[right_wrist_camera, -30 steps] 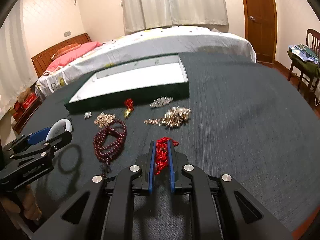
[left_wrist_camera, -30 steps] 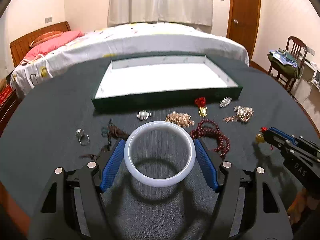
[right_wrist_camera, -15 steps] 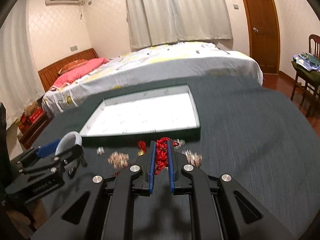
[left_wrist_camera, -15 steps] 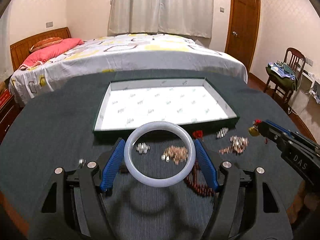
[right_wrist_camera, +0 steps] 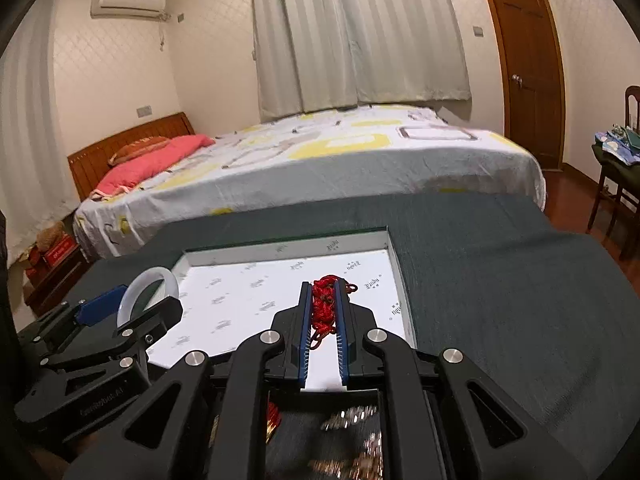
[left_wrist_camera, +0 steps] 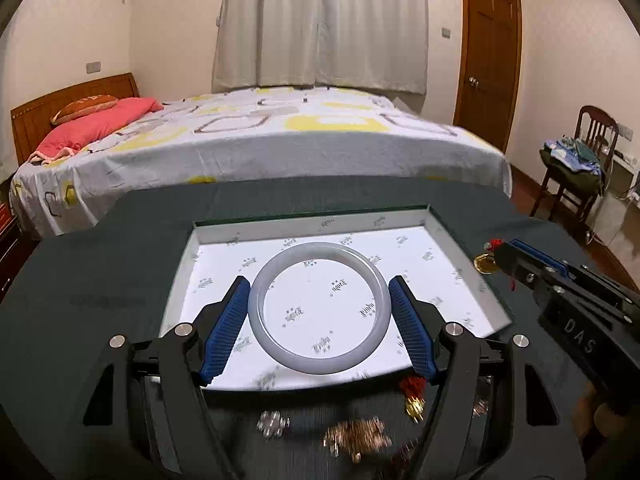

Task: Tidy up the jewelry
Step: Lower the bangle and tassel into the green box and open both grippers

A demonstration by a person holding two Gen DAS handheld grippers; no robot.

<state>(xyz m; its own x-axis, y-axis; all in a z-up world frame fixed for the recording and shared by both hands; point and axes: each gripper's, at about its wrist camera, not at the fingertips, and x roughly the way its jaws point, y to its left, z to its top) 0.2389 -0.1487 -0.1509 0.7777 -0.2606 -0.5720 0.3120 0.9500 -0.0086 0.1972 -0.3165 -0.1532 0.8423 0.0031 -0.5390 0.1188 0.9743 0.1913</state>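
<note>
My left gripper (left_wrist_camera: pixel 319 292) is shut on a pale white bangle (left_wrist_camera: pixel 264 332), held flat above the white-lined tray (left_wrist_camera: pixel 464 252) on the dark table. The right gripper (right_wrist_camera: pixel 323 296) is shut on a red knotted cord (right_wrist_camera: pixel 325 304), also over the tray (right_wrist_camera: pixel 394 256). In the left wrist view the right gripper (left_wrist_camera: pixel 500 256) shows at the right with a gold charm (left_wrist_camera: pixel 484 263) hanging from the cord. The right wrist view catches the left gripper (right_wrist_camera: pixel 148 296) and the bangle (right_wrist_camera: pixel 160 274) at the left.
Loose jewelry lies on the table in front of the tray: a silver piece (left_wrist_camera: pixel 273 428), a gold-pink cluster (left_wrist_camera: pixel 358 440), a red-and-gold charm (left_wrist_camera: pixel 414 396). A bed (left_wrist_camera: pixel 260 140) stands beyond the table, a chair (left_wrist_camera: pixel 576 176) and a door (left_wrist_camera: pixel 486 64) at the right.
Both grippers have moved forward and a little up, from over the loose jewelry to over the tray, each carrying its piece. The jaws have kept their grip.
</note>
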